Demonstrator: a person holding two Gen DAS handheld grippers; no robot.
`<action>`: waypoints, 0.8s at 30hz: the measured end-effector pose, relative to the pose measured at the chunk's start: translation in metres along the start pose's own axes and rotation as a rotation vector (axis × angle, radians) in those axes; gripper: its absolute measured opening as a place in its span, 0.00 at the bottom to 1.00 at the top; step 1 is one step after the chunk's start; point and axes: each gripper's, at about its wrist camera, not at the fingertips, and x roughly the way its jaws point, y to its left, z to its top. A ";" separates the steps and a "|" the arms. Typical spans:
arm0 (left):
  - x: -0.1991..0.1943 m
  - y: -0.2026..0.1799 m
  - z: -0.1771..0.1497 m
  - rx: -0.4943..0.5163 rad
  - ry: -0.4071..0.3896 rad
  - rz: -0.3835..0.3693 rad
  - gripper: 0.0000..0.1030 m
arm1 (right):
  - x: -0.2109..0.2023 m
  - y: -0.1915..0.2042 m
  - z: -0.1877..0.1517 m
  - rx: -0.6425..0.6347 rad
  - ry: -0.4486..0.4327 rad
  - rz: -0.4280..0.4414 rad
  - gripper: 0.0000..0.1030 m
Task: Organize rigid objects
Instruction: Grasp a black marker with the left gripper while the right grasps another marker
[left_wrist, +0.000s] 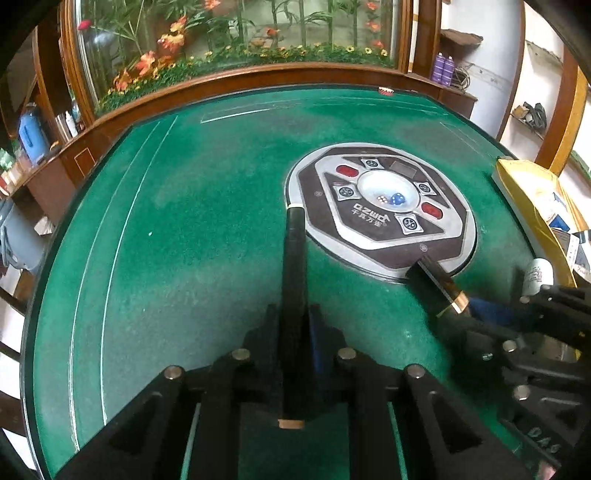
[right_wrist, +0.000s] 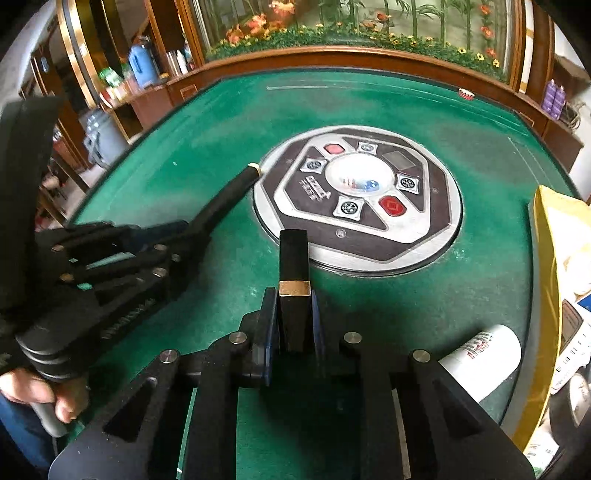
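My left gripper is shut on a long slim black rod with a white far tip and a copper near end. The rod points up the green felt table to the rim of the centre console. From the right wrist view the same left gripper and rod show at the left. My right gripper is shut on a short black cap-like piece with a gold band, held upright between the blue pads. In the left wrist view that piece and the right gripper sit at the lower right.
A round grey-and-black dice console fills the table's middle. A white bottle lies on the felt at the right, next to a yellow box of papers. A person's hand grips the left handle. A wooden ledge and flower display stand behind.
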 end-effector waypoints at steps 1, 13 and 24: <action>0.000 0.001 0.000 -0.007 0.000 -0.002 0.13 | 0.000 0.000 0.000 0.000 0.000 0.000 0.17; -0.013 -0.005 0.001 -0.017 -0.067 -0.012 0.13 | -0.009 -0.008 0.001 0.042 -0.041 0.037 0.17; -0.018 -0.014 0.000 0.026 -0.111 0.051 0.13 | -0.007 -0.015 -0.001 0.072 -0.037 0.032 0.17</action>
